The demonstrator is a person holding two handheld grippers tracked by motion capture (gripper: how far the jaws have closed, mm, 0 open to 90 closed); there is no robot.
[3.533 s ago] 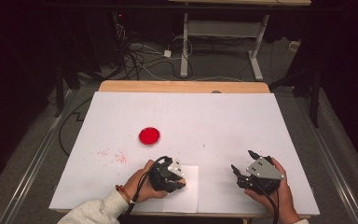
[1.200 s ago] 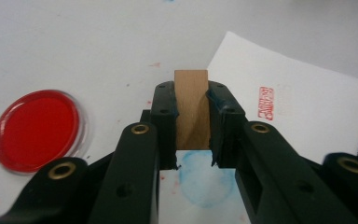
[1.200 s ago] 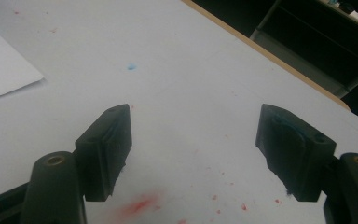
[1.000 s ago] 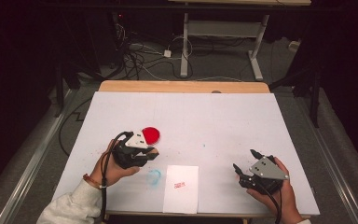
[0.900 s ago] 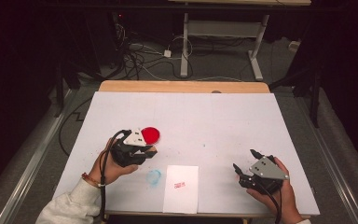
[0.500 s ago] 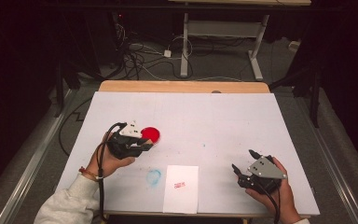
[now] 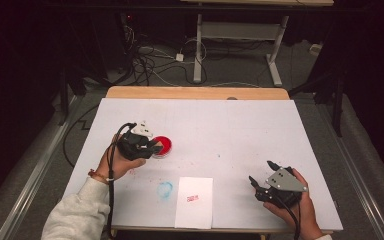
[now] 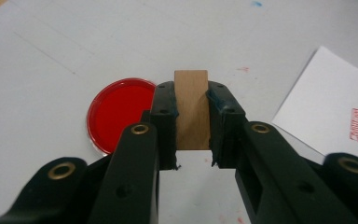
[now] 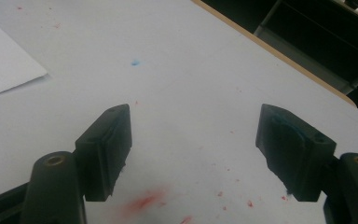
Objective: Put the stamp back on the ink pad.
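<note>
left gripper (image 8: 192, 116): fingers clamp wooden stamp (image 8: 191, 108) upright between pads | red ink dish (image 8: 116, 113) at stamp's 9 o'clock | right gripper (image 9: 193, 154): fingers apart, holding nothing

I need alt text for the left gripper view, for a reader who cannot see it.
The left gripper clamps an upright wooden stamp between its black jaws above a white table. A round red ink pad lies behind to the left, and a stamped paper sheet to the right.

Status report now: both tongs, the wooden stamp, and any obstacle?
Left tongs shut on wooden stamp, beside red ink pad. Right tongs open, empty. Stamped paper apart. Nothing in the way.
</note>
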